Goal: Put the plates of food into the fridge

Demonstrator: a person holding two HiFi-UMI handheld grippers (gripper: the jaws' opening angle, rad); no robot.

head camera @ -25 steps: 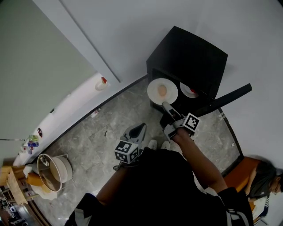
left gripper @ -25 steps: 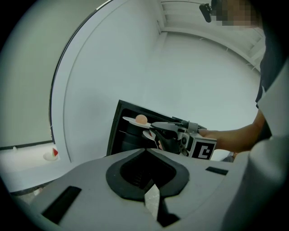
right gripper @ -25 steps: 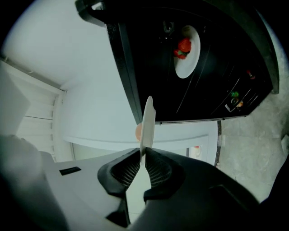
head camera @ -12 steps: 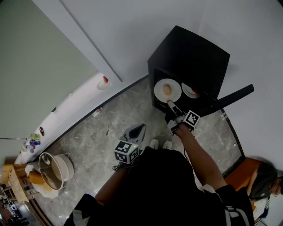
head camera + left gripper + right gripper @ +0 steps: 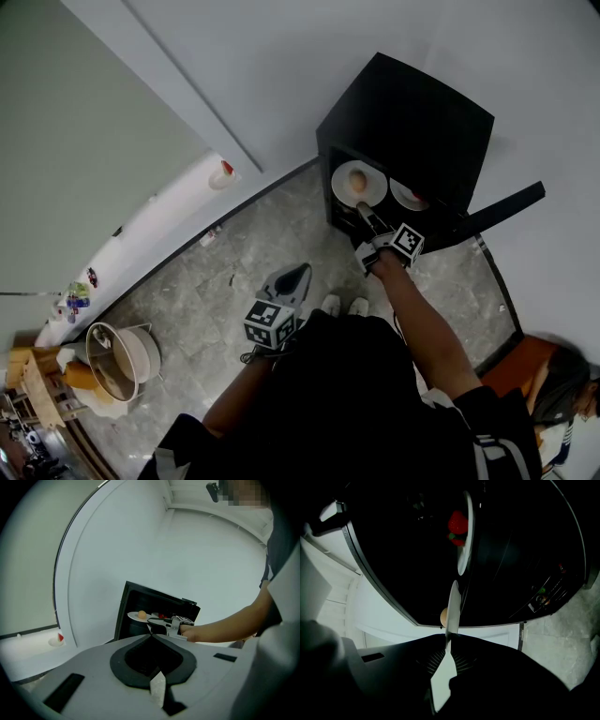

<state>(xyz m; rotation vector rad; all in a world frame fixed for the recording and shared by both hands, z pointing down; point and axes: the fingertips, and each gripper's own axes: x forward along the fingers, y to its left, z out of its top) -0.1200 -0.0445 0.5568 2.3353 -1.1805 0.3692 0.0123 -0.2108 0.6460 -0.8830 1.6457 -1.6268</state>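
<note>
Both jaws of the right tool (image 5: pixel 449 645) are clenched on the near rim of the plate (image 5: pixel 343 178), held level at the open front of the fridge (image 5: pixel 412 112) with a round tan morsel (image 5: pixel 357 182) loose on it; the left tool (image 5: pixel 151 636) is pinched together on nothing. Thin, stiff and glazed, the plate looks light but likely slippery and breakable. Gripped by one edge it may droop, so a deep bite on the rim and a level carry suit it, lest the morsel roll. A second plate (image 5: pixel 464 541) with red food (image 5: pixel 458 524) already sits inside, just beside.
</note>
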